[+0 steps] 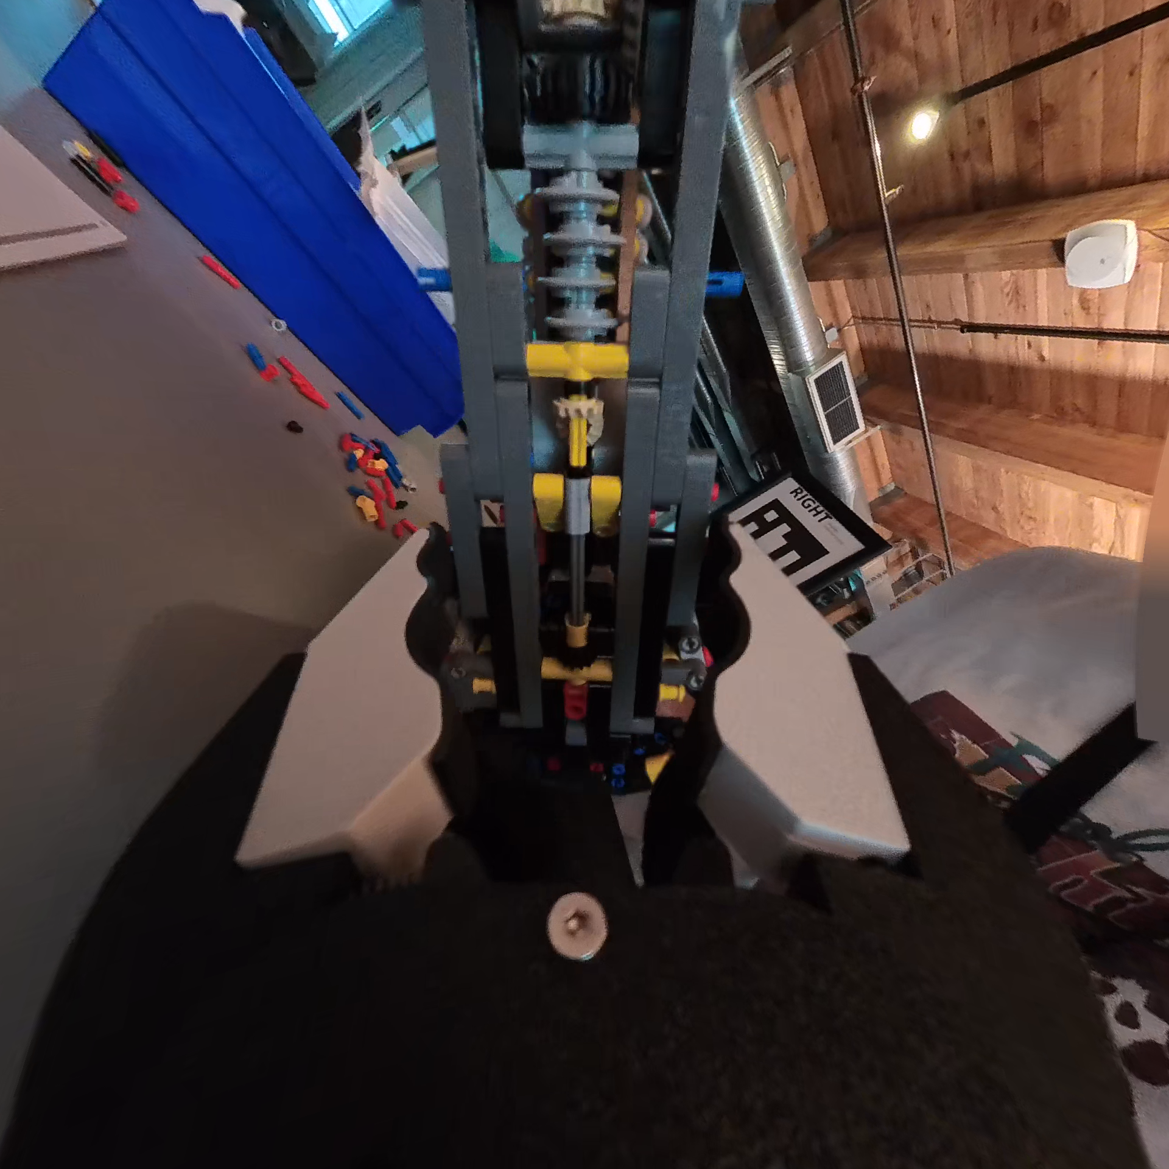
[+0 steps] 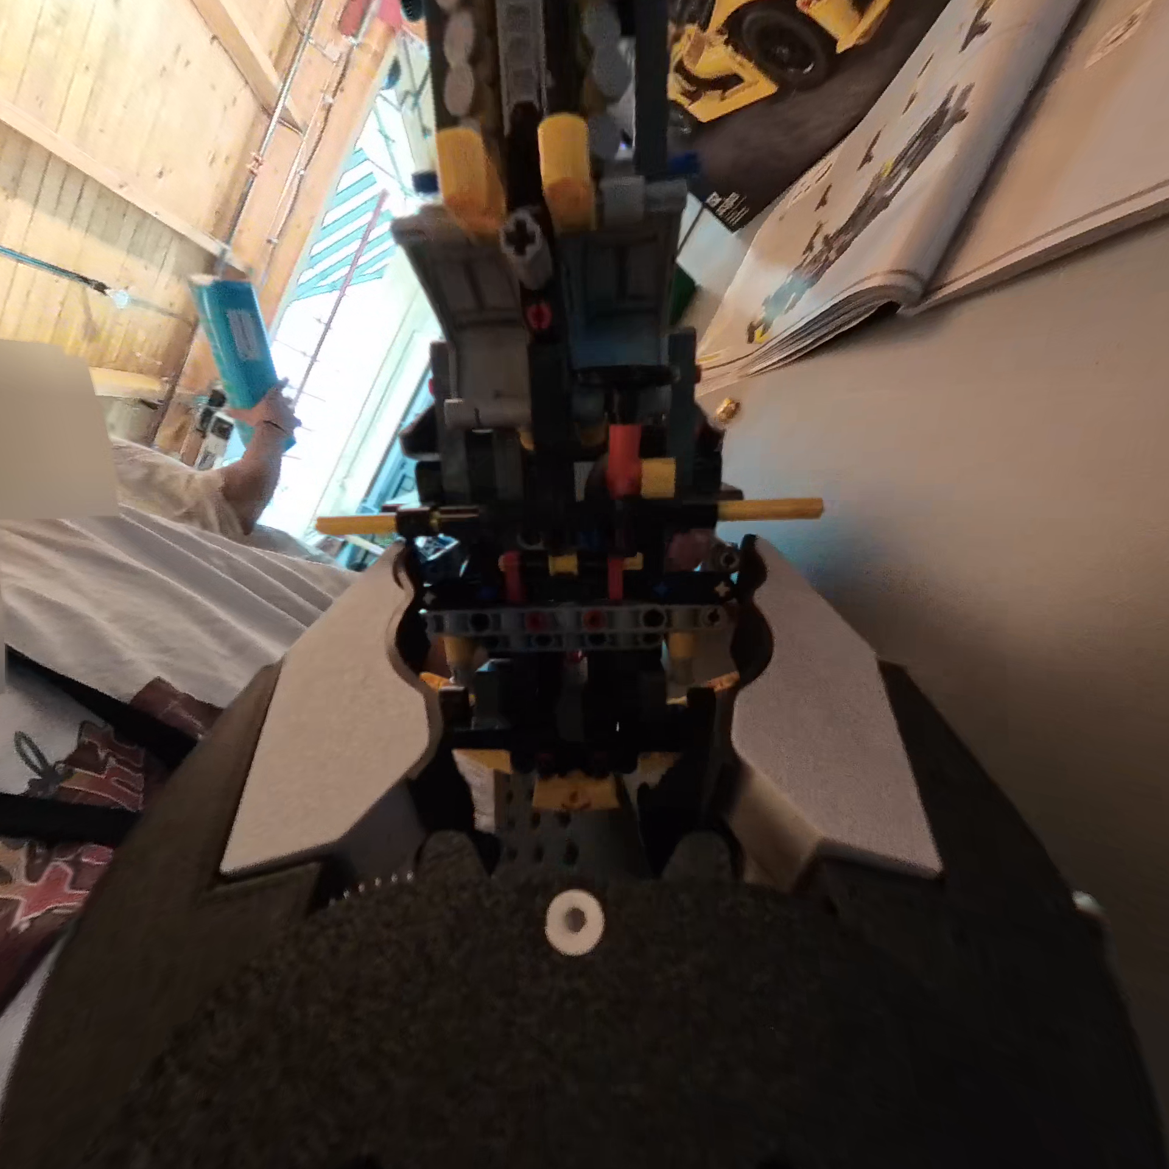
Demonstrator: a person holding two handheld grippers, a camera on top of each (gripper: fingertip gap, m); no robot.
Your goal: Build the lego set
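A long grey, black and yellow lego chassis (image 1: pixel 575 392) is held off the table between both grippers, one at each end. My left gripper (image 1: pixel 579 556) is shut on one end, its fingers pressed on the grey side beams; a grey worm gear and yellow connectors run down the middle. My right gripper (image 2: pixel 579 563) is shut on the other end of the same chassis (image 2: pixel 556 443), just below a yellow cross axle (image 2: pixel 772 508) that sticks out on both sides. The tag plate of the right gripper (image 1: pixel 803 531) shows beside the model in the left wrist view.
Loose red, blue and yellow pieces (image 1: pixel 376 468) lie scattered on the grey table by a blue bin (image 1: pixel 253 209). An open instruction booklet (image 2: pixel 885 209) and the set's box (image 2: pixel 746 57) lie on the table. A person in white (image 2: pixel 158 569) sits close by. Less than 4 cm separates the two grippers' tips.
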